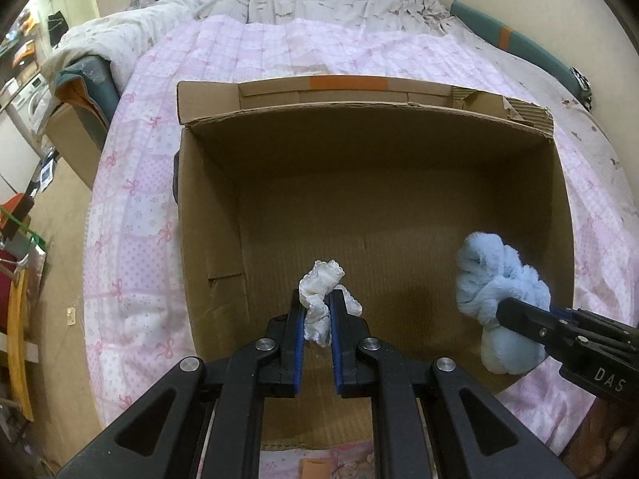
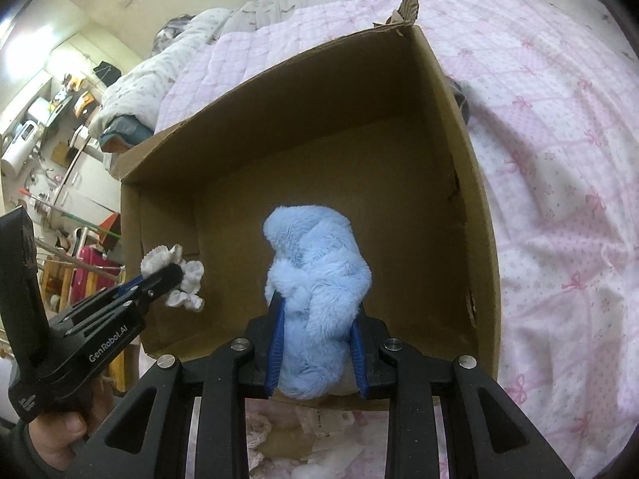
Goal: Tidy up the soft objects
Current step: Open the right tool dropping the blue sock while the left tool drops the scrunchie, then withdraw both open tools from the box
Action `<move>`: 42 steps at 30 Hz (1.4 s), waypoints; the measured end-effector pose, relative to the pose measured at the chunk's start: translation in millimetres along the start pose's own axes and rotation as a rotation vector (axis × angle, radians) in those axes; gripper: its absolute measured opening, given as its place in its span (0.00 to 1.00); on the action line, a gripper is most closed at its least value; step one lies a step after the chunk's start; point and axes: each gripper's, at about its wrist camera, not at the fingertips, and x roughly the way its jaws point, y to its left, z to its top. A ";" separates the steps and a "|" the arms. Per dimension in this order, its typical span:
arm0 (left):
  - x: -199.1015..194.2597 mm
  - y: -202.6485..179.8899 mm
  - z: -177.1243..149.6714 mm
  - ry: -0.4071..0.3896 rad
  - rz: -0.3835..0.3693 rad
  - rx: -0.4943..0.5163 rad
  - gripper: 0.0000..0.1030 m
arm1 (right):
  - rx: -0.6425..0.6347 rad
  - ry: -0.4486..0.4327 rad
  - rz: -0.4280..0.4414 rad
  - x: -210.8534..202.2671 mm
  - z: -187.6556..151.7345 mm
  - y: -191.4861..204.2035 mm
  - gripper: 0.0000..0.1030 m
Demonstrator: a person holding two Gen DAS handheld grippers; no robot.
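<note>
- Box point(image 1: 371, 183), cardboard, open top, sits on bed w/ pink bow-print quilt point(image 1: 131, 215); near wall cut off below both sets of tongs, so front rim mostly hidden.
- Left tongs point(image 1: 317, 311) clamped on white lace-trimmed cloth point(image 1: 321, 279); cloth bunched up, can't tell what garment it is. It hangs over the box interior, not touching the floor of it as far as visible.
- Right tongs point(image 2: 317, 319) clamped on fluffy light-blue item point(image 2: 315, 271), rolled/knotted; exact type unclear, lower end hidden behind the blue pads. It's held above the box's near-right part.
- Left wrist view: blue item point(image 1: 499, 287) seen from the side, right tongs' fingers point(image 1: 519, 315) half buried in the fluff; far box flap w/ orange tape strip point(image 1: 347, 83) shows only here, also 2nd cardboard box point(image 1: 74, 143) on floor left of bed.
- Right wrist view only: person's hand point(image 2: 60, 435) gripping the left tool's handle, "GenRobot.AI" lettering on it; torn box corner point(image 2: 409, 4); pale lacy things point(image 2: 311, 435) on bed under the tongs, too blurred & blocked to ID.
- Room clutter at left edge in both views, distorted, hard to make out.
</note>
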 end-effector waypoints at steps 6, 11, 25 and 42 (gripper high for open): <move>-3.3 1.2 -4.3 -0.026 0.057 0.003 0.13 | 0.000 -0.002 -0.002 0.3 -0.2 -1.3 0.30; -4.5 4.2 -6.0 -0.020 0.059 -0.001 0.24 | 0.011 -0.008 -0.003 -0.2 -0.5 0.4 0.30; -28.1 11.8 -5.2 -0.093 0.059 -0.026 0.66 | -0.002 -0.029 -0.009 -2.7 -3.6 1.8 0.35; -60.0 18.1 -22.8 -0.133 0.080 -0.042 0.66 | -0.016 -0.109 -0.037 -30.3 -8.9 0.5 0.71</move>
